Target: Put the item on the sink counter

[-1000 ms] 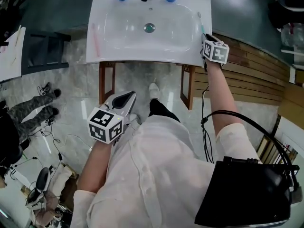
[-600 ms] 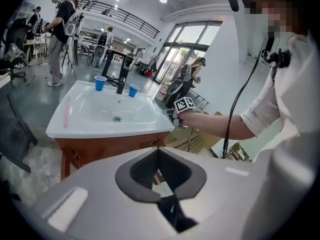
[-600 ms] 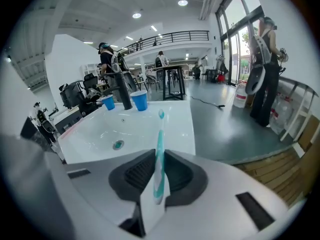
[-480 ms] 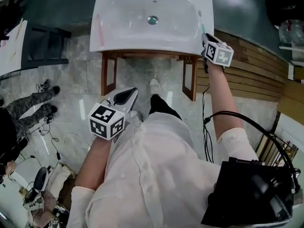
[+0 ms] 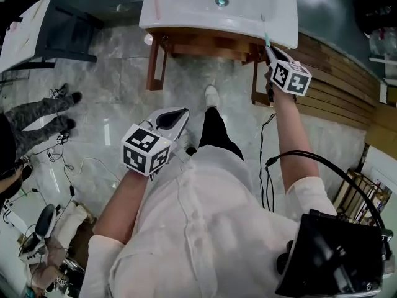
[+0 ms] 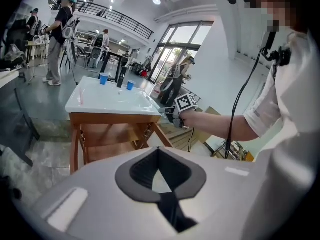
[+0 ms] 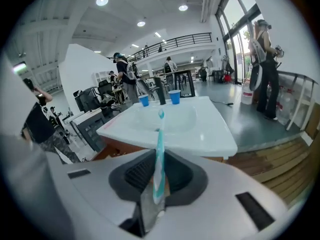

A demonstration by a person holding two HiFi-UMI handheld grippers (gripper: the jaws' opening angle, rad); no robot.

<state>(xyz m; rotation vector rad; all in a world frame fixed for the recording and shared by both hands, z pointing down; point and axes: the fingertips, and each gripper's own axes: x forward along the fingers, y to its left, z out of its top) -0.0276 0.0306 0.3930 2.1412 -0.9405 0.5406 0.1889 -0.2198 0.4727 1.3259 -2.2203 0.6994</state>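
Nearest me, my left tool [image 6: 159, 170] hangs low at my side over the marble floor [image 5: 118, 92]. Its jaws are pressed together with nothing between them. My right arm reaches forward, and the right tool [image 7: 153, 160] is clamped on a teal-and-white toothbrush [image 7: 160, 134], which stands up out of the jaws, bristle end away from me. From the head view the right tool [image 5: 273, 53] sits just off the front right corner of the white sink desk [image 5: 276, 17], and the toothbrush [image 5: 266, 35] tip overlaps that corner's edge; I cannot tell whether it touches. The desk rests on a wooden stand [image 5: 205, 42]. A thin pink item [image 5: 156, 4] lies on the desk's left rim. Beyond the basin, at the back edge, two blue cups [image 7: 144, 100] [image 7: 174, 97] stand either side of a black faucet [image 7: 160, 95]. Farther off, people [image 7: 125, 76] stand in the hall.
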